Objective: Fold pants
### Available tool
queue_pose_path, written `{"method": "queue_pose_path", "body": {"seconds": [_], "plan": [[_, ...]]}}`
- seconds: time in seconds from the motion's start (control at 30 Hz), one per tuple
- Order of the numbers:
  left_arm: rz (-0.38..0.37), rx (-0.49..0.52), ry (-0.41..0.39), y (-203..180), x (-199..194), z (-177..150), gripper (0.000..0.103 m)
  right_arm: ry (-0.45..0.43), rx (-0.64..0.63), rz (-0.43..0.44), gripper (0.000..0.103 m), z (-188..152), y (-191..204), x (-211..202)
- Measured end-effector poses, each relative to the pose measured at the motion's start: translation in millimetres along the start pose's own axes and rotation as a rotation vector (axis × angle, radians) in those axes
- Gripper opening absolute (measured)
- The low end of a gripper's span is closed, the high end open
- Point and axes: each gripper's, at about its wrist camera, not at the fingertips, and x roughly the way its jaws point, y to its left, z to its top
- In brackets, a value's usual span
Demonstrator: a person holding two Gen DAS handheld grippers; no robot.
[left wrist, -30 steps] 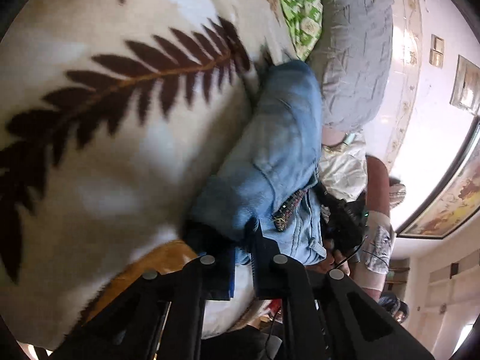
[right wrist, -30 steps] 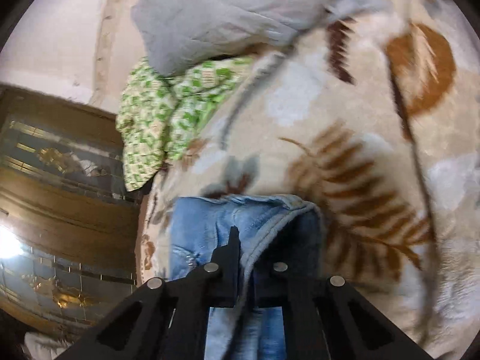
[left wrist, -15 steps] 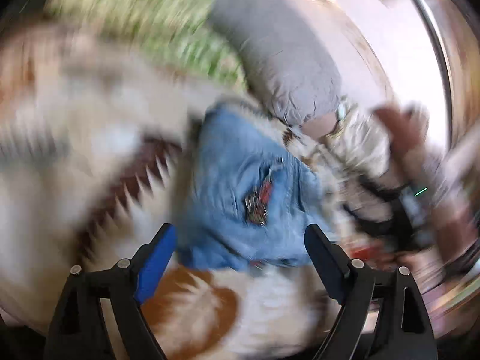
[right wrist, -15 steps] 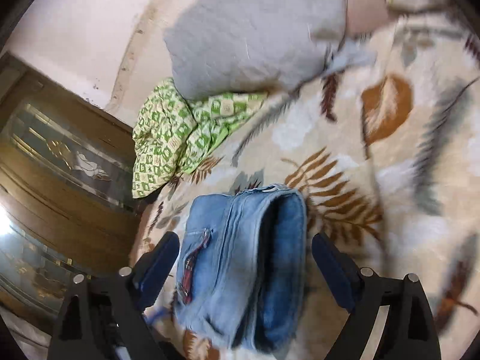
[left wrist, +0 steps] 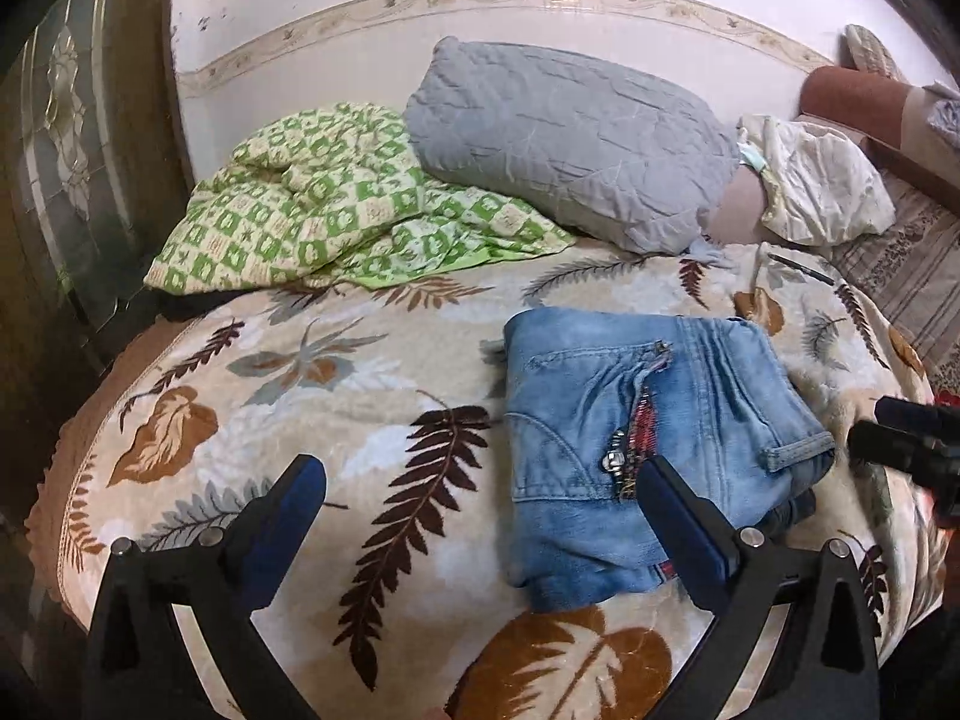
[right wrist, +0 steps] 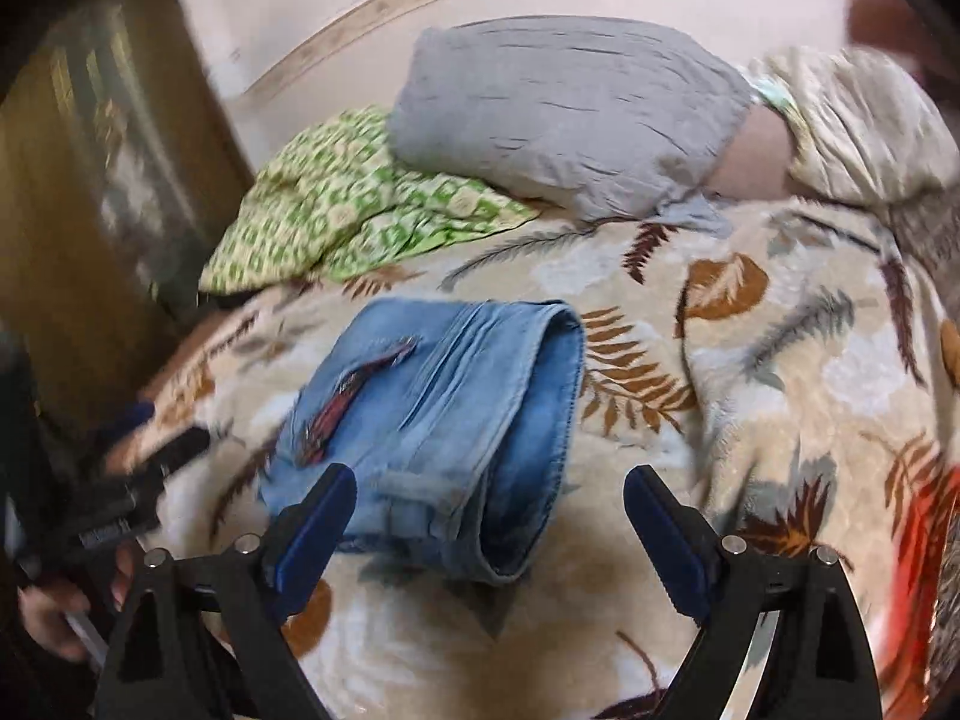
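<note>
Folded blue denim pants [left wrist: 648, 432] lie on a fuzzy leaf-print blanket [left wrist: 360, 396]; left tool [left wrist: 480, 504] and right tool [right wrist: 489, 510] both gape, just opened, empty.

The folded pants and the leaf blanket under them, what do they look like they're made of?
Pants: likely denim, faded blue, with stitched seams and a metal zipper pull. Blanket: probably plush fleece, judging by its soft, fuzzy nap and printed leaves.

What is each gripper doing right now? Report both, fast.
Left gripper: open, jaws just opened, holding nothing.
Right gripper: open, jaws just opened, clear of the folded jeans.
</note>
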Motion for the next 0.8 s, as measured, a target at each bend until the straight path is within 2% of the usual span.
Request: {"method": "queue_pose_path", "body": {"seconds": [0.1,0.2,0.23,0.27,0.3,0.33,0.37,0.43,0.47,0.57,0.67,0.7,0.73,0.8], "plan": [[0.009,-0.016,0.007,1.3,0.2,1.0,0.103,0.038,0.038,0.072,0.092,1.1,3.5,13.3],[0.005,-0.028,0.010,5.0,-1.0,1.7,0.103,0.060,0.039,0.089,0.092,0.6,8.5,23.2],[0.005,-0.032,0.011,6.0,-1.2,2.0,0.103,0.068,0.038,0.098,0.086,0.3,10.2,25.9],[0.002,-0.036,0.013,6.8,-1.7,1.8,0.103,0.075,0.028,0.110,0.072,0.0,12.9,27.6],[-0.002,-0.041,0.014,7.9,-1.7,1.9,0.103,0.085,0.002,0.103,0.063,-0.3,17.3,30.0],[-0.003,-0.045,0.017,8.5,-1.2,2.1,0.103,0.095,-0.040,0.054,0.045,-1.7,22.2,33.0],[-0.003,-0.050,0.020,9.1,-0.6,2.4,0.103,0.110,-0.077,0.033,0.035,-3.7,25.0,36.5],[-0.005,-0.055,0.020,9.3,0.4,3.2,0.103,0.138,-0.084,0.041,0.032,-7.6,21.6,42.0],[-0.006,-0.055,0.020,8.9,0.8,3.5,0.103,0.144,-0.078,0.048,0.025,-10.1,17.5,43.3],[-0.011,-0.045,0.023,5.3,5.1,4.3,0.103,0.146,-0.059,0.067,0.022,-17.7,6.0,44.2],[-0.090,-0.011,0.037,-7.9,20.3,5.7,0.103,0.142,-0.074,0.066,0.019,-21.0,1.2,45.1],[-0.081,0.005,0.048,-12.3,28.5,6.1,0.103,0.145,-0.075,0.070,0.018,-21.3,0.9,45.6],[-0.059,0.022,0.068,-16.4,37.9,6.0,0.103,0.147,-0.082,0.065,0.017,-22.1,0.0,46.3],[-0.094,0.034,0.155,-20.4,60.8,4.1,0.103,0.151,-0.084,0.068,0.017,-24.8,-3.9,47.2]]}}
